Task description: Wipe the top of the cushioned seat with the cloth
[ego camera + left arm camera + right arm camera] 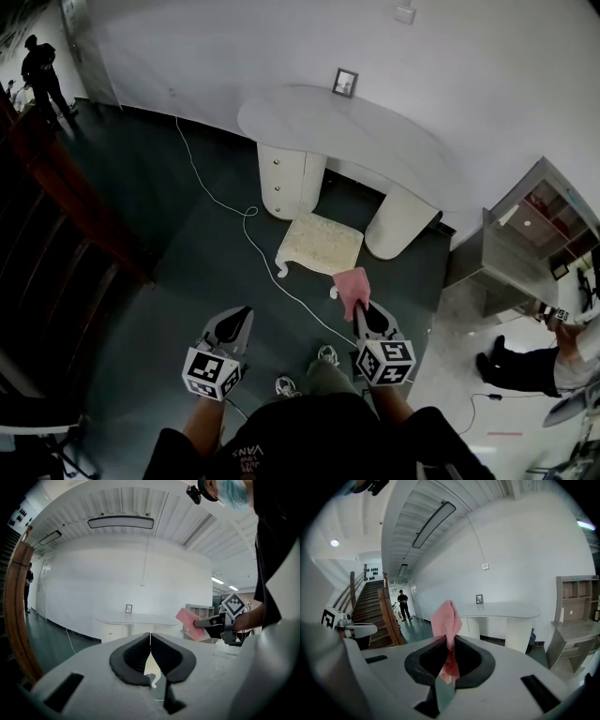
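the right gripper pinches the pink cloth; the cushioned seat lies just ahead, slightly left, seemingly lower. the left gripper, jaws pressed together on nothing, sits farther off.

cloth: pink, soft woven fabric, open mesh-like texture, matt. cushioned seat: cream top, nubbly rough fabric; legs white, smooth. desk: white, smooth, matt. floor: dark green, smooth, slight sheen. right gripper: grey matt plastic body; fingers black, matt, rubbery-looking. stair rail: brown wood, glossy.
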Available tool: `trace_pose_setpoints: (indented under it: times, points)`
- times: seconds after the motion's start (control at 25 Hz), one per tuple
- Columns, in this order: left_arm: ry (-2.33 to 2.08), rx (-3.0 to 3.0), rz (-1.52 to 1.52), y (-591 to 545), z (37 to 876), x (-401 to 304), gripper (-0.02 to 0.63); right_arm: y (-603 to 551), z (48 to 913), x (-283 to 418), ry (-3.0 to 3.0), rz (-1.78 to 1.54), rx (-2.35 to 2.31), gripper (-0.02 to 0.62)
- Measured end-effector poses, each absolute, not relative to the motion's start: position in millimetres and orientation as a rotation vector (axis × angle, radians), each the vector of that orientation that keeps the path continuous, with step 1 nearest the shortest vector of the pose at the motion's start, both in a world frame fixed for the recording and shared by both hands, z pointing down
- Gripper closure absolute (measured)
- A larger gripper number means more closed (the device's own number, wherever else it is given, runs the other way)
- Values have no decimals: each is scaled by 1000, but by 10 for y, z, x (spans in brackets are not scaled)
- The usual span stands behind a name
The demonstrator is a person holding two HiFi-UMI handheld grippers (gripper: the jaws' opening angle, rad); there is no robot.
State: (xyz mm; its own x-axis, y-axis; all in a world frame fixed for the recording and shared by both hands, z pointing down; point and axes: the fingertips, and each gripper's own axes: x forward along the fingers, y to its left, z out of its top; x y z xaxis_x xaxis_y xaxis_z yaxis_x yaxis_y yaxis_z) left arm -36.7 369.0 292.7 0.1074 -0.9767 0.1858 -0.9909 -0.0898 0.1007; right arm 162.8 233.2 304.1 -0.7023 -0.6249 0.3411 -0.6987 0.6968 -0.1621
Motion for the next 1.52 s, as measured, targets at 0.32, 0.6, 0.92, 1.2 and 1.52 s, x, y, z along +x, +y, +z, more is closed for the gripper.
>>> trace_pose_setpoints:
  times: [0.32,0.6,0.92,1.2,1.52]
  points:
    - [-1958,2156,112,3291,3042,-613,586,1929,3119,1389,-2646,421,1046,560]
    - [-1940,2153,157,2514,3039,-746,586,1149,3224,1238,-2634,436,1045,558]
    - [-1952,2191,174,1468,2913,-847,586,237,3317,1018,-2629,399,984,558]
    - [-1923,2187,194,837,2956,-862,586,-294,3465,903,-2606,412,941,560]
    - [-1792,2256,198,356,3170,-959,586,-551,3745,636,-2545,463,982,558]
